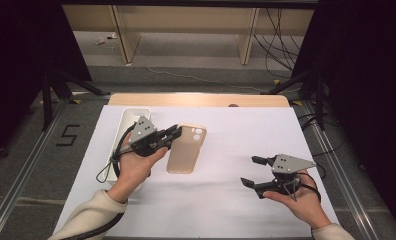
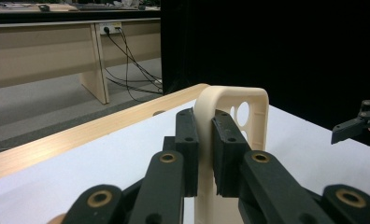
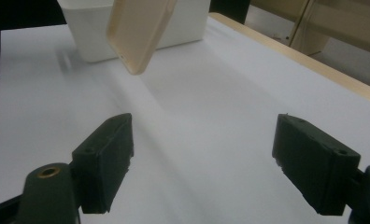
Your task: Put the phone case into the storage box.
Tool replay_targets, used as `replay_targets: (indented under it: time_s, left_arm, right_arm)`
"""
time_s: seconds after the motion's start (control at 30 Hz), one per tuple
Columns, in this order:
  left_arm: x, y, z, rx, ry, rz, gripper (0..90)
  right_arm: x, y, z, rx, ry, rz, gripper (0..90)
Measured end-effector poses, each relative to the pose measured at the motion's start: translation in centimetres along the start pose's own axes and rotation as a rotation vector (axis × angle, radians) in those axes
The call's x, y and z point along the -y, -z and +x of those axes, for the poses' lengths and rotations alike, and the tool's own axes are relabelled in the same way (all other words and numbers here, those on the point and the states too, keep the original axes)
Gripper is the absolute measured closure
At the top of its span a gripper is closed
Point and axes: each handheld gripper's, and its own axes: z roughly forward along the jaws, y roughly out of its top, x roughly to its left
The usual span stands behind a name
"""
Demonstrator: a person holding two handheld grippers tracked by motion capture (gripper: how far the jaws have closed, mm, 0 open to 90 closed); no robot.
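White-covered bench (image 1: 226,200) carrying white bin (image 1: 134,116) at left, left tool (image 1: 172,134) pinching beige phone case (image 1: 187,148) edge, holding it lifted, right tool (image 1: 253,172) hovering wide open, gripping nothing

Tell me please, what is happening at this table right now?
A person works at a white-covered table with a gripper in each hand. The left gripper is shut on the edge of a beige phone case and holds it lifted above the table, next to a white bin. The right gripper is open with nothing between its jaws, off to the right side, pointing toward the case.
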Motion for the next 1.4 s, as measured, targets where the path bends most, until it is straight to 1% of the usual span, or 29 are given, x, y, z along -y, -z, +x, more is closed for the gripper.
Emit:
replay_targets:
  time_s: [0.17,0.47,1.0,1.4]
  left_arm:
    - [-0.1,0.2,0.2,-0.006,0.000,-0.003,81.9]
    - [-0.4,0.4,0.5,-0.019,0.000,-0.008,81.9]
    - [-0.6,1.0,1.4,-0.050,-0.016,-0.011,81.9]
    - [-0.8,1.2,1.8,-0.053,-0.010,-0.019,81.9]
  right_arm:
    - [0.0,0.1,-0.1,0.012,-0.006,-0.004,21.8]
    - [0.0,0.1,-0.1,0.017,-0.009,-0.010,21.8]
    - [0.1,0.1,-0.3,0.029,-0.020,-0.017,21.9]
    - [0.2,0.1,-0.3,0.037,-0.023,-0.021,21.9]
